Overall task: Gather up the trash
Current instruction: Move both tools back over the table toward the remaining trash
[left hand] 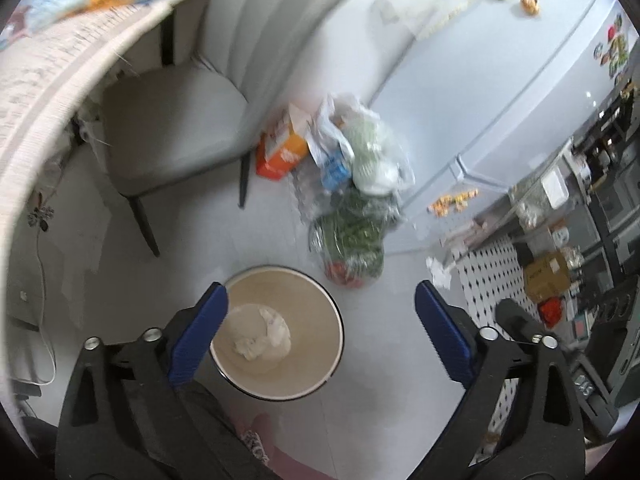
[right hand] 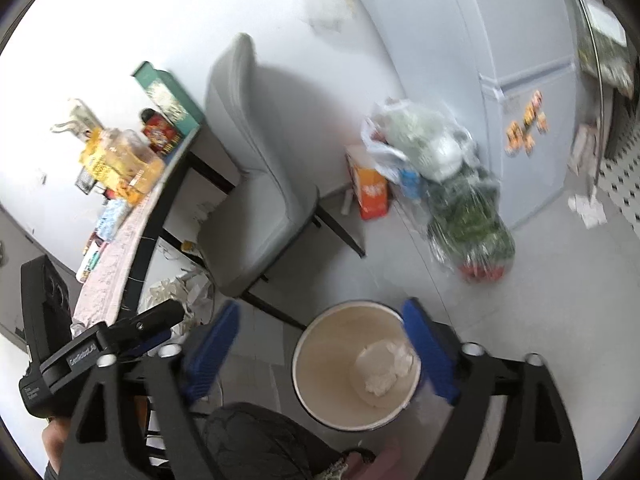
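Observation:
A round beige trash bin (left hand: pixel 316 312) stands on the floor with crumpled white paper (left hand: pixel 262 332) at its bottom. It also shows in the right wrist view (right hand: pixel 320 360), with the paper (right hand: pixel 384 368) inside. My left gripper (left hand: pixel 320 308) is open and empty, high above the bin. My right gripper (right hand: pixel 320 332) is open and empty above the bin too. The left gripper's black body (right hand: pixel 92 352) shows at the left of the right wrist view.
A grey chair (left hand: pixel 172 120) stands by a table (left hand: pixel 48 92) with snacks on it. Plastic bags of greens (left hand: pixel 352 220) and an orange box (left hand: pixel 280 156) lie on the floor by the fridge (left hand: pixel 500 80). Crumpled paper (left hand: pixel 440 272) lies near a patterned mat (left hand: pixel 492 276).

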Demonstrator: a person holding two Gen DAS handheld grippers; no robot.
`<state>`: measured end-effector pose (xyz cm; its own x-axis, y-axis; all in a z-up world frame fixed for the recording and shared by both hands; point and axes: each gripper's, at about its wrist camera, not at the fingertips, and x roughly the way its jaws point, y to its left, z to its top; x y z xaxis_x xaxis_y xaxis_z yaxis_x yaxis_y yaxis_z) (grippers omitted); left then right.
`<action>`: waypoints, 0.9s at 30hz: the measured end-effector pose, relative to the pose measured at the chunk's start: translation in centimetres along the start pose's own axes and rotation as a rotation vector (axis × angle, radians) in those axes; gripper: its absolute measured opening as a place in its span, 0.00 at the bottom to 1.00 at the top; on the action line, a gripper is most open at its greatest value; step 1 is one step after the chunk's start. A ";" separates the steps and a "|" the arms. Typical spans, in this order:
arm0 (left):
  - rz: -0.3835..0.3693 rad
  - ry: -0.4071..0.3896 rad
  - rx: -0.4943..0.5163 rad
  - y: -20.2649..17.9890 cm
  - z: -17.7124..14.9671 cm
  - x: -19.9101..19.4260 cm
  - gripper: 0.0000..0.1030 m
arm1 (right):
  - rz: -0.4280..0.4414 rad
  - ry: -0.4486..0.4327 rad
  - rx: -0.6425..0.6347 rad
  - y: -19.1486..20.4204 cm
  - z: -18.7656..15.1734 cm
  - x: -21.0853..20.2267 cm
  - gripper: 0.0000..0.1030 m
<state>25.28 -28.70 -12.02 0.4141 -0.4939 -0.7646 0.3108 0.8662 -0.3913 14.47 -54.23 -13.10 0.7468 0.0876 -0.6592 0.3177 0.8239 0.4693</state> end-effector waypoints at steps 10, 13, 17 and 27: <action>0.074 -0.183 -0.024 2.5 0.7 -9.4 0.94 | 0.041 -0.105 -0.054 6.5 0.4 -3.1 0.93; 0.087 -0.232 -0.047 3.7 0.3 -12.2 0.94 | 0.051 -0.125 -0.063 8.3 0.1 -3.9 0.93; 0.137 -0.302 -0.085 5.3 -0.2 -15.6 0.94 | 0.044 -0.155 -0.109 11.6 -0.5 -5.0 0.93; 0.232 -0.420 -0.227 10.7 -2.6 -23.0 0.94 | 0.084 -0.172 -0.198 18.5 -3.2 -6.2 0.93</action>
<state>16.88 -7.83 0.07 0.7717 -0.2349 -0.5911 -0.0031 0.9279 -0.3728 13.85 -37.80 -2.20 0.8595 0.0777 -0.5051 0.1427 0.9126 0.3832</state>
